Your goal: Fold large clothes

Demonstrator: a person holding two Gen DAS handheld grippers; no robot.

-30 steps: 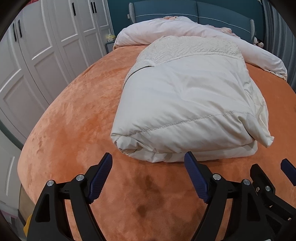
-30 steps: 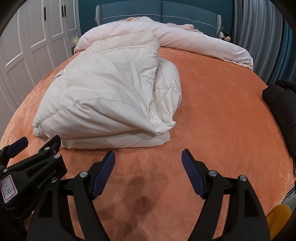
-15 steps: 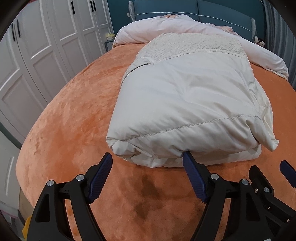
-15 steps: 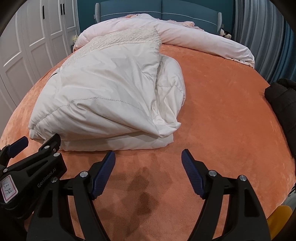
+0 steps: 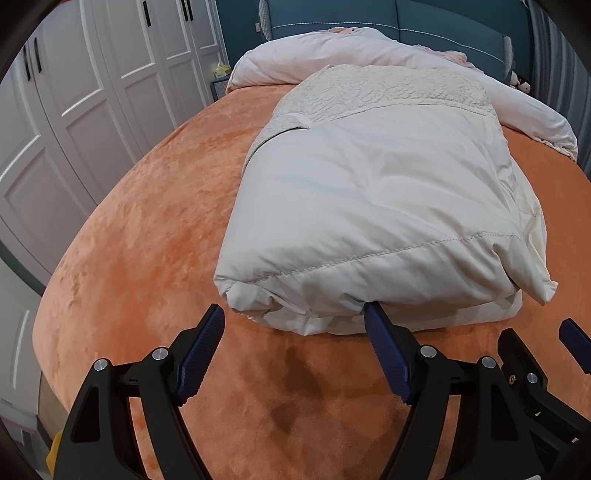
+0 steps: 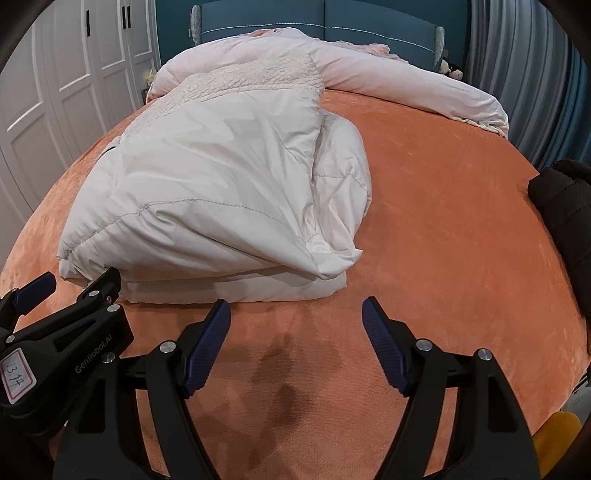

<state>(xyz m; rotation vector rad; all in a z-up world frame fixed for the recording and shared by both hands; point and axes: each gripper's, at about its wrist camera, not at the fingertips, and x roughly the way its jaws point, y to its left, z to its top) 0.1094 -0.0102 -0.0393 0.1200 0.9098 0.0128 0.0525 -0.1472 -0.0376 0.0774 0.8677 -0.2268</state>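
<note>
A cream padded garment lies folded lengthwise on the orange bed cover, its textured collar end far from me. It also shows in the right wrist view, with a loose flap sticking out at its near right corner. My left gripper is open at the garment's near left edge, its right fingertip touching the folded hem. My right gripper is open and empty, just short of the garment's near right edge. The left gripper's body shows at the lower left of the right wrist view.
A pale pink duvet lies rolled across the head of the bed before a teal headboard. White wardrobe doors stand on the left. A black garment sits at the bed's right edge. Grey curtains hang on the right.
Both grippers have moved forward toward the garment's near edge, still open. The left one's right fingertip now touches the hem. The garment has not moved.
</note>
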